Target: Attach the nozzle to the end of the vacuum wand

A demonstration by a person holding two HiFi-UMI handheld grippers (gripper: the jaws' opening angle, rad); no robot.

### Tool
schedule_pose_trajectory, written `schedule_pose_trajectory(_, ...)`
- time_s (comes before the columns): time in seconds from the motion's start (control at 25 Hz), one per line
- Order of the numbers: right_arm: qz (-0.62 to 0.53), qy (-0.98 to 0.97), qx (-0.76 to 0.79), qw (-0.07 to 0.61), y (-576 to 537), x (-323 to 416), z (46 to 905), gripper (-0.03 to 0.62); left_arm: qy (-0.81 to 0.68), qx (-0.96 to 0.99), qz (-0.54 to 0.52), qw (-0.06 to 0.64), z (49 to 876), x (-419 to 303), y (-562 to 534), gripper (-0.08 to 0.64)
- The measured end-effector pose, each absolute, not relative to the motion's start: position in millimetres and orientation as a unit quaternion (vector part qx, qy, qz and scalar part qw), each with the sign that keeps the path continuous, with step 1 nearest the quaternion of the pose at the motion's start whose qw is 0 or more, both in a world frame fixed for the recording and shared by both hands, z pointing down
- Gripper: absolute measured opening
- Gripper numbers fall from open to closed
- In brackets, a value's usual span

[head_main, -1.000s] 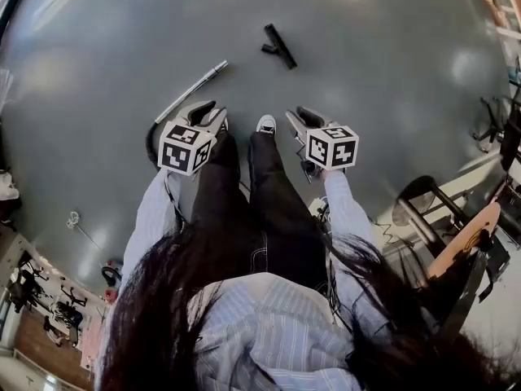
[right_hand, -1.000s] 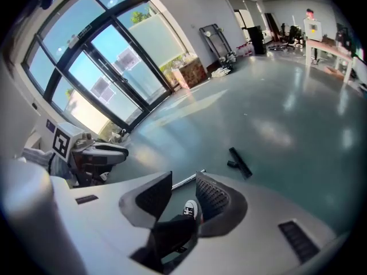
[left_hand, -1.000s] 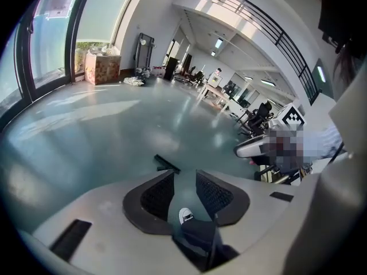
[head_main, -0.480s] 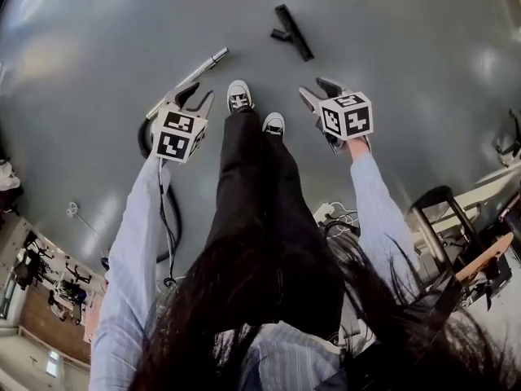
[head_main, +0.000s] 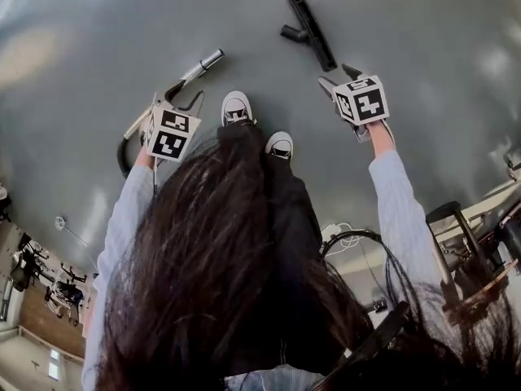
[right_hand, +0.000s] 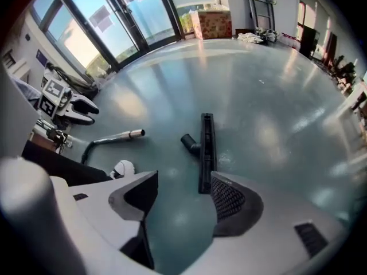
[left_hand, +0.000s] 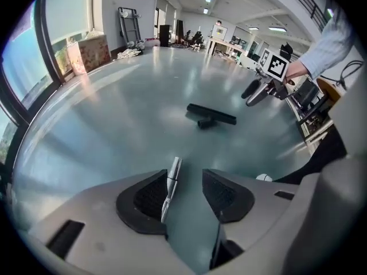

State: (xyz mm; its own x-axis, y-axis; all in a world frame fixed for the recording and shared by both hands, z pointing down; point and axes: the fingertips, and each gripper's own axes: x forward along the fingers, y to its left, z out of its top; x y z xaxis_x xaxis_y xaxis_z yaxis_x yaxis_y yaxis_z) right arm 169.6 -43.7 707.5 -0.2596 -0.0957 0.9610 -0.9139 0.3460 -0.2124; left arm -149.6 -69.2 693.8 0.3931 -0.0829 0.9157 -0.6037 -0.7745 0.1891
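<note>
Pickup underway: left gripper (head_main: 186, 94), fingers just opening, is framing the wand (head_main: 199, 65) ungripped; right gripper (head_main: 339, 75), fingers opening empty, is hovering over the nozzle (head_main: 309, 29). Next: lowering, closing.

Head cam: overhead, steeply down at floor (head_main: 423, 31). L gripper (left_hand: 186, 176) cam: low, wand (left_hand: 171, 179) just ahead of jaws. R gripper (right_hand: 183, 182) cam: nozzle (right_hand: 205, 148) just ahead. All 3 share both.

The floor (head_main: 440, 31) looks smooth and glossy — pale reflections smear across it. The wand (head_main: 195, 70) is bright polished metal; the nozzle (head_main: 312, 29) is matt black plastic.
</note>
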Motion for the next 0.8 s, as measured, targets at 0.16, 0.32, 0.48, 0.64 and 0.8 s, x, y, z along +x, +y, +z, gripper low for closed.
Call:
schedule_pose_trajectory(0.16,0.416,-0.652,0.369,0.515,-59,186,792,0.272,-0.175,0.793,0.541,0.217,768,-154,-58,0.194)
schedule_pose_trajectory(0.32,0.398,-0.639,0.367,0.546,-72,196,850,0.273,-0.184,0.777,0.559,0.224,829,-171,-60,0.222)
schedule_pose_trajectory(0.48,0.393,-0.638,0.356,0.559,-84,199,887,0.273,-0.18,0.764,0.58,0.217,878,-186,-66,0.225)
schedule_pose_trajectory(0.64,0.367,-0.644,0.316,0.592,-85,180,921,0.272,-0.158,0.744,0.618,0.2,926,-217,-62,0.224)
schedule_pose_trajectory(0.8,0.318,-0.655,0.302,0.616,-93,176,930,0.262,-0.183,0.713,0.64,0.22,956,-223,-53,0.221)
